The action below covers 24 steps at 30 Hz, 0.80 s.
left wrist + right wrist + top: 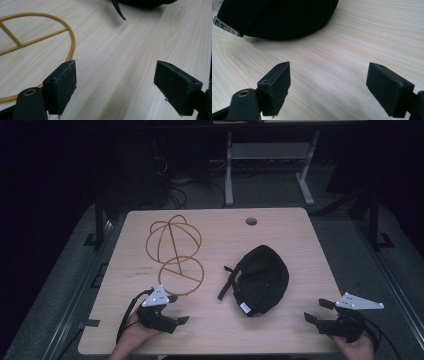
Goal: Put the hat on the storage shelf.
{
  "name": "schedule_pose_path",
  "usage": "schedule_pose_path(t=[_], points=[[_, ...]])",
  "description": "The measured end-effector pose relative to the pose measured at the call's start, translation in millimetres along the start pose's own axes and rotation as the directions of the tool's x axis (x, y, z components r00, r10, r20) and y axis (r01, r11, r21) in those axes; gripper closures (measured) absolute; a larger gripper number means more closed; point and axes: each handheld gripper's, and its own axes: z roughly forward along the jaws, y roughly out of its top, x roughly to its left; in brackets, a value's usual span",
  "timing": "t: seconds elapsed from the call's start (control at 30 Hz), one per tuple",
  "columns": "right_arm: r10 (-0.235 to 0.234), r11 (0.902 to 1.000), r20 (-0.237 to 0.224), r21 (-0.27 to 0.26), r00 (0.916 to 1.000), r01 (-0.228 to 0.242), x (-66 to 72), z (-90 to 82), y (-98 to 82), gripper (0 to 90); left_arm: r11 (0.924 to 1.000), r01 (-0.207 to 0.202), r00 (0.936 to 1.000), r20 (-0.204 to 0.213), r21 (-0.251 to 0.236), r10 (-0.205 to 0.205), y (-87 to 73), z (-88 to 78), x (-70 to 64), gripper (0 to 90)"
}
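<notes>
1. While the high view shows the black cap [261, 279] mid-counter [300, 235], the right gripper [328, 86] view adds its white label [225, 26].
2. Both the left gripper [115, 87] and the right hover wide open, holding nothing.
3. Beside the left jaws lies a gold wire hat stand [37, 37], apart from the cap.

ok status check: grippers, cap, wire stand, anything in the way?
Left gripper open, empty, beside wire stand. Right gripper open, empty, right of black cap. Cap lying flat on table, apart from stand. Nothing between.

a pale wood-grain tabletop [300, 250] with a round hole near its far edge carries a gold wire stand [174, 254] at left and a black cap [262, 280] near the middle, apart from each other.
</notes>
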Motion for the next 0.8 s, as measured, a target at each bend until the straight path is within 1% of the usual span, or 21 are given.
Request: schedule_pose_path(t=[0.1, 0.17, 0.2, 0.4, 0.5, 0.53, 0.6, 0.63, 0.8], points=[[0.001, 1.0, 0.0, -0.001, 1.0, -0.001, 0.7, 0.4, -0.1, 19.0, 1.0, -0.008, 0.9999, 0.006, -0.002, 0.008, 6.1, 3.2, -5.5, 17.5], [0.0, 1.0, 0.0, 0.002, 1.0, 0.0, 0.8, 0.7, 0.1, 18.9, 0.9999, -0.013, 0.9999, 0.009, -0.002, 0.013, 7.6, 4.3, -6.4, 17.5], [-0.003, 1.0, -0.001, 0.003, 1.0, 0.003, 1.5, 1.7, 0.6, 19.0, 0.9998, -0.02, 0.9996, 0.02, -0.002, 0.02, 10.6, 6.4, -8.6, 17.5], [-0.011, 0.9999, -0.002, 0.011, 0.9999, 0.011, 2.6, 3.3, 0.1, 18.9, 0.9994, -0.034, 0.9988, 0.037, -0.008, 0.034, 17.9, 10.8, -14.7, 17.5], [-0.012, 0.9999, -0.003, 0.01, 0.9999, 0.012, 3.3, 2.9, 0.3, 19.0, 0.9987, -0.051, 0.9978, 0.043, -0.006, 0.051, 22.9, 13.7, -18.8, 17.5], [-0.01, 0.9999, -0.002, 0.008, 0.9999, 0.01, 3.6, 2.2, 0.4, 18.9, 0.9981, -0.061, 0.9968, 0.051, -0.008, 0.062, 26.7, 15.3, -21.4, 17.5], [-0.009, 1.0, -0.001, 0.003, 1.0, 0.009, 3.9, 1.4, 0.4, 19.0, 0.9978, -0.065, 0.9965, 0.053, -0.009, 0.066, 28.1, 16.2, -22.5, 17.5], [-0.005, 1.0, 0.0, -0.001, 1.0, 0.005, 4.1, 0.4, 0.4, 19.0, 0.9971, -0.075, 0.9954, 0.058, -0.011, 0.075, 29.9, 18.3, -23.8, 17.5], [-0.007, 1.0, 0.001, -0.001, 1.0, 0.007, 3.4, 1.2, 0.7, 18.9, 0.997, -0.077, 0.9945, 0.071, -0.002, 0.077, 34.4, 23.7, -26.5, 17.4]])
